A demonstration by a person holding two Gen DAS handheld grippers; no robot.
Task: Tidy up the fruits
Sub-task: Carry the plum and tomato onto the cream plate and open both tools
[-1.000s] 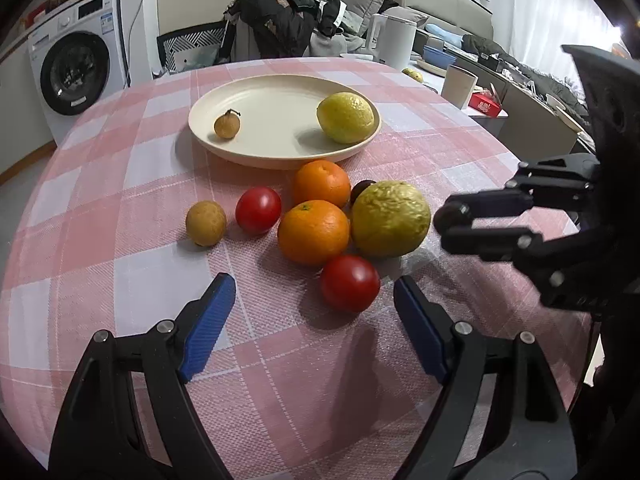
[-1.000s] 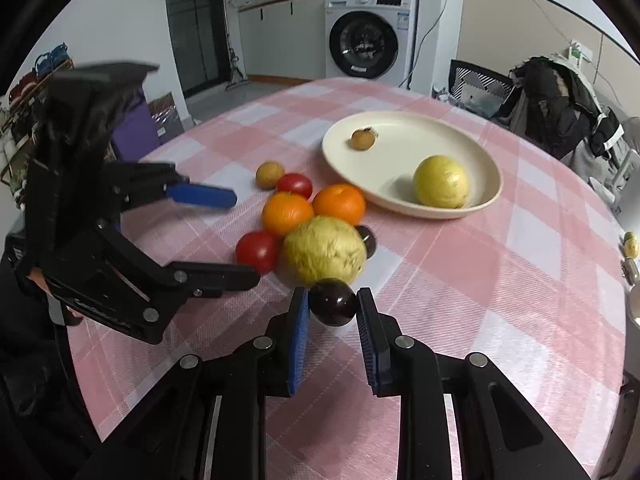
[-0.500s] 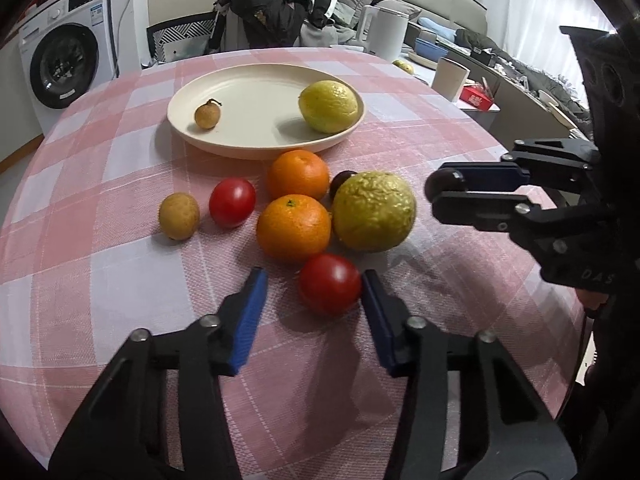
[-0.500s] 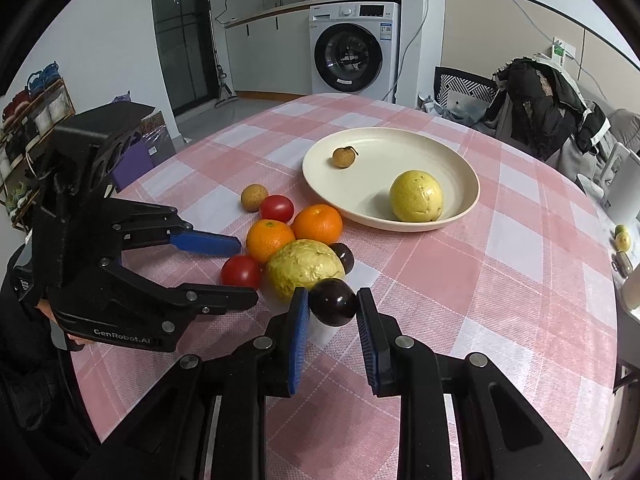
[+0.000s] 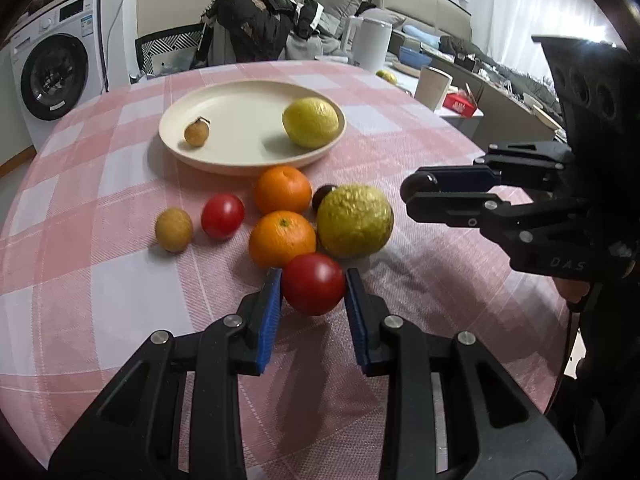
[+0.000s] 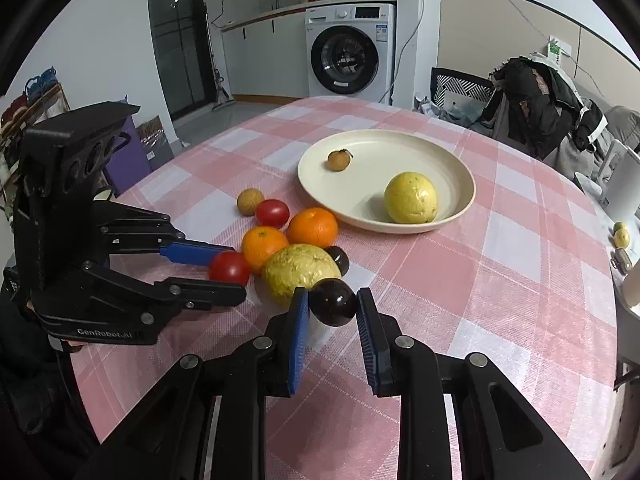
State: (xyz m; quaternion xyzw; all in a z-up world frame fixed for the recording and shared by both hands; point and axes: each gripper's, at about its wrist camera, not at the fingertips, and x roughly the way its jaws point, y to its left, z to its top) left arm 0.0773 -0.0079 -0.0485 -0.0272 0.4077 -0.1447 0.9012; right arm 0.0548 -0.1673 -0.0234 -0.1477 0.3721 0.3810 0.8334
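My left gripper (image 5: 313, 286) is shut on a red tomato (image 5: 313, 283) at the near end of a fruit cluster on the checked table; it also shows in the right wrist view (image 6: 229, 267). My right gripper (image 6: 333, 304) is shut on a dark round fruit (image 6: 333, 306) and holds it above the cloth, right of a bumpy yellow-green citrus (image 5: 354, 221). Two oranges (image 5: 282, 237), a second tomato (image 5: 222, 215), a small brown fruit (image 5: 173, 229) and another dark fruit (image 5: 322, 196) lie in the cluster. The cream plate (image 5: 240, 152) holds a lemon (image 5: 311, 122) and a small brown fruit (image 5: 196, 132).
A white kettle (image 5: 372, 49) and cup (image 5: 433, 87) stand beyond the table's far right edge. A chair with dark clothes (image 5: 248, 32) is behind the table. A washing machine (image 5: 52, 72) stands at the far left.
My left gripper moved forward and closed on the near red tomato. My right gripper kept the dark fruit and lifted slightly.
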